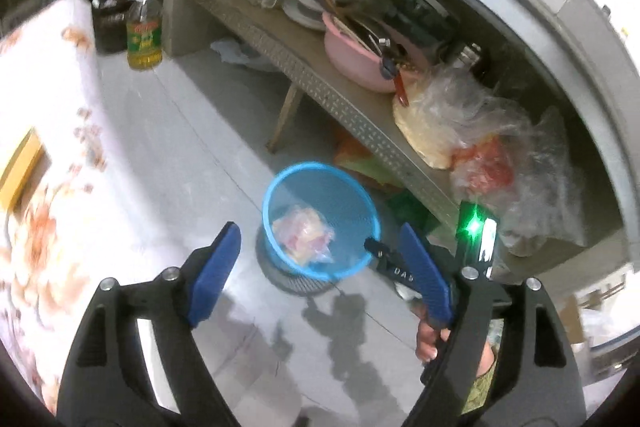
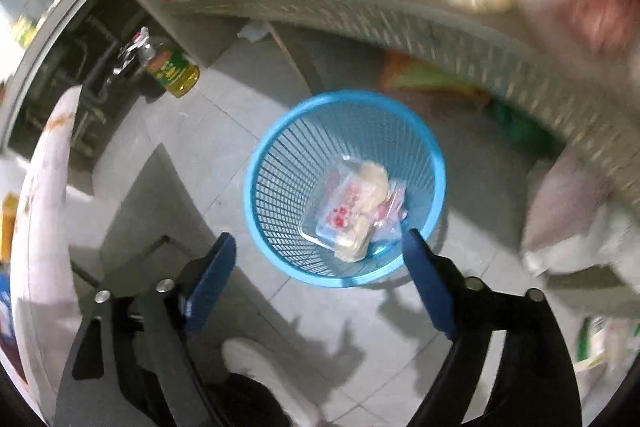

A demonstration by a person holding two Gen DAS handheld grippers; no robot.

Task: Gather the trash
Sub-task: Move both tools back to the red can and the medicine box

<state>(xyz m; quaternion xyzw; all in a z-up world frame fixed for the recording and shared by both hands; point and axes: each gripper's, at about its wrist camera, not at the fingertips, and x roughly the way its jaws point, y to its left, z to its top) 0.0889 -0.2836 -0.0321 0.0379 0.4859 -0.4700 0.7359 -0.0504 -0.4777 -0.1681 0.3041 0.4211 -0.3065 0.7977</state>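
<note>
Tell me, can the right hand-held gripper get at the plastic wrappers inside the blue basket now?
Probably yes. The right hand-held gripper is open and empty above the blue basket, whose top is uncovered. The plastic wrappers lie at the bottom with nothing over them.

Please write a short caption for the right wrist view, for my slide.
Open right gripper above a blue basket holding clear plastic food packaging.

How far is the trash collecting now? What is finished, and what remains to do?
Done: clear plastic packaging already lies inside the blue basket on the floor. In hand: nothing; the left gripper and the right gripper are both open and empty above the basket. Left: possibly the crumpled white item under the shelf, though whether it is trash is unclear.
</note>
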